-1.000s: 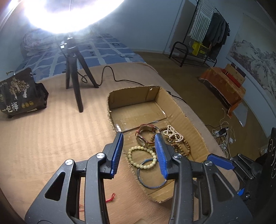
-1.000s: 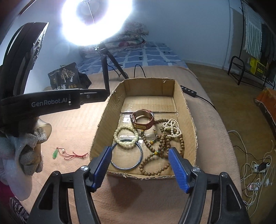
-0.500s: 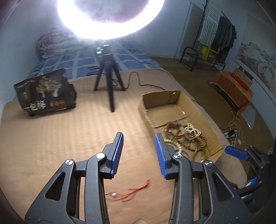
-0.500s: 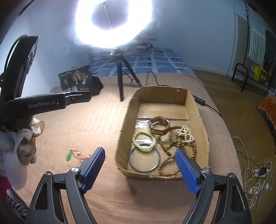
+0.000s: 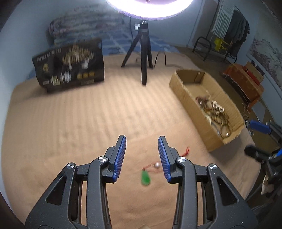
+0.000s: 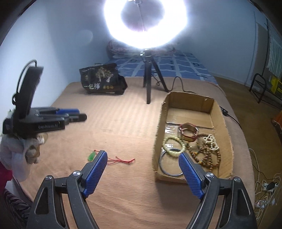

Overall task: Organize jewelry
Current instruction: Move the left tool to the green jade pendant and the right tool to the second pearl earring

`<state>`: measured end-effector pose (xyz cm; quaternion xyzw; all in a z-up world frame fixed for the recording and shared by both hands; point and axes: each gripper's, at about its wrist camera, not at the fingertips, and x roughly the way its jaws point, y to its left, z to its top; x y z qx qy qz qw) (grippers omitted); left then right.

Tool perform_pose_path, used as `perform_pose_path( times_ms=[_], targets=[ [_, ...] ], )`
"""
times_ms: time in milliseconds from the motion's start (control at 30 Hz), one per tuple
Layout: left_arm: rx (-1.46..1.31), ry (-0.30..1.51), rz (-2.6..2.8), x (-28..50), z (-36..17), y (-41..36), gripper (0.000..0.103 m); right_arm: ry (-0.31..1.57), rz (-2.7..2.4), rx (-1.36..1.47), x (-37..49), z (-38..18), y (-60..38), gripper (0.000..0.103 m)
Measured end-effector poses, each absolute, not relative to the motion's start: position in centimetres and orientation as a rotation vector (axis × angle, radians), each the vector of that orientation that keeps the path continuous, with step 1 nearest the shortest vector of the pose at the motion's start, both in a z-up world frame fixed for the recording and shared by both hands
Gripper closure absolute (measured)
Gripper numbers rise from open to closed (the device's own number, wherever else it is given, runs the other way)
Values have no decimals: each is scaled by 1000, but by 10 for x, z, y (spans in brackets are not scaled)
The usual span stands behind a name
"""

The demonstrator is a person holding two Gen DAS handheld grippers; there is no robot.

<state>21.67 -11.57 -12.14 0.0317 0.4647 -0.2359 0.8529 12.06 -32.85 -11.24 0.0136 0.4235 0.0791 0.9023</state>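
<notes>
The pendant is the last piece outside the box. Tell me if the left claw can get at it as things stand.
Probably yes. The left claw is open just above the green pendant, which lies alone on the tan blanket with nothing over it.

In the left wrist view, the jewelry (image 5: 214, 111) at right in the cardboard box (image 5: 197, 112) is being smeared by blur; the ring light (image 5: 149, 8) is being cropped at the top edge.
</notes>
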Motion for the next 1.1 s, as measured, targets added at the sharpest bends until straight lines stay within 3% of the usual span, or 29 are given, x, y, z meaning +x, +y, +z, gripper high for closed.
perform_pose_path(
  times_ms=[167,567,667,933,1100],
  targets=[
    [80,1040,-543,207,-143,-114,65,883,176,27,123,-114,-321,18],
    [157,1114,-589,197,-178,-122,66,933,225,69,133,-126,-316,34],
    [166,1128,-595,196,-185,-122,66,955,245,96,137,-130,-315,43],
    [177,1155,-601,199,-197,-126,66,976,266,130,148,-137,-307,44],
    [208,1168,-602,199,-206,-132,74,993,274,125,154,-143,-302,48]
  ],
)
